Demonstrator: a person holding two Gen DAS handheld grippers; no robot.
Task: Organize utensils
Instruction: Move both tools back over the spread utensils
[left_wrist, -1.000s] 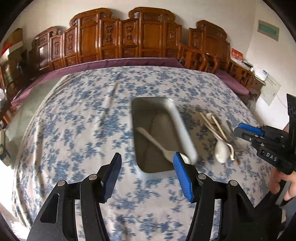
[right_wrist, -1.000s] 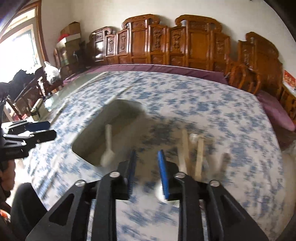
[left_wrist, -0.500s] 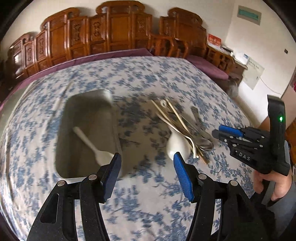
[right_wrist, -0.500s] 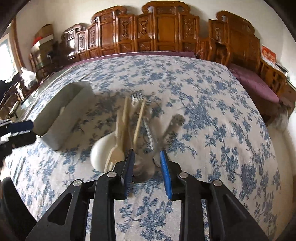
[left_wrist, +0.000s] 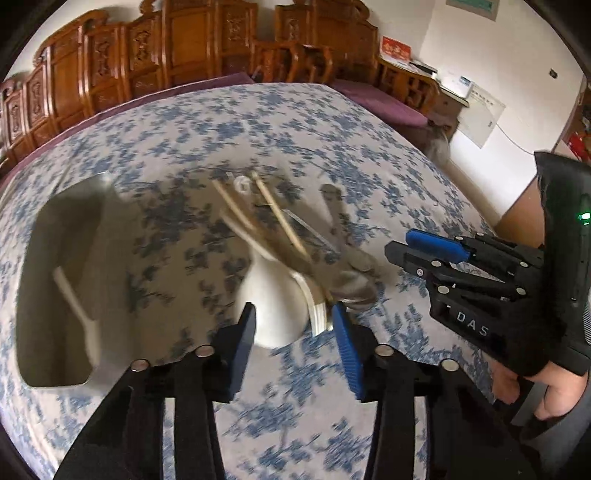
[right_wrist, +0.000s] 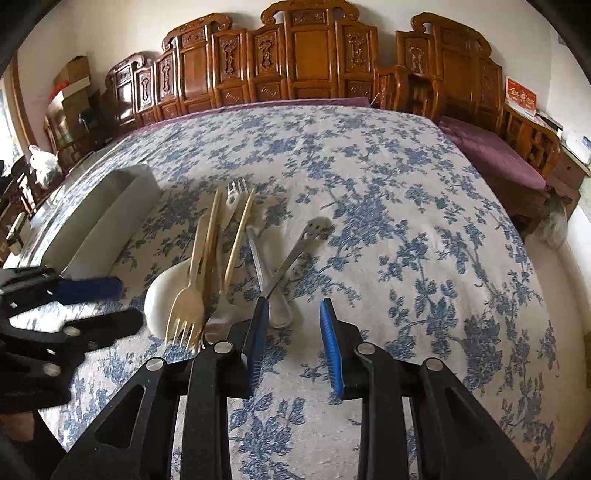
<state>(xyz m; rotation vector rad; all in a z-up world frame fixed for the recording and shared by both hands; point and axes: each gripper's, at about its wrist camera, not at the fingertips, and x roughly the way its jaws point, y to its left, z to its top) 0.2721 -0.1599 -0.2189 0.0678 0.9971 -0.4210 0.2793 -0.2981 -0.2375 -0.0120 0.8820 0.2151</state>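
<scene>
Your left gripper (left_wrist: 293, 325) hovers with jaws wide apart and empty, just short of the white ceramic soup spoon (right_wrist: 162, 295). Your right gripper (right_wrist: 293, 332) is likewise parted, holding nothing, beside the crossed steel spoons (right_wrist: 280, 273). The cream plastic fork (right_wrist: 186, 312) lies across that pile. The grey rectangular tray (left_wrist: 59, 280) sits left, containing one white plastic spoon (left_wrist: 79, 310).

Soft daylight, strong fisheye bending at edges, motion blur across left wrist view.
</scene>
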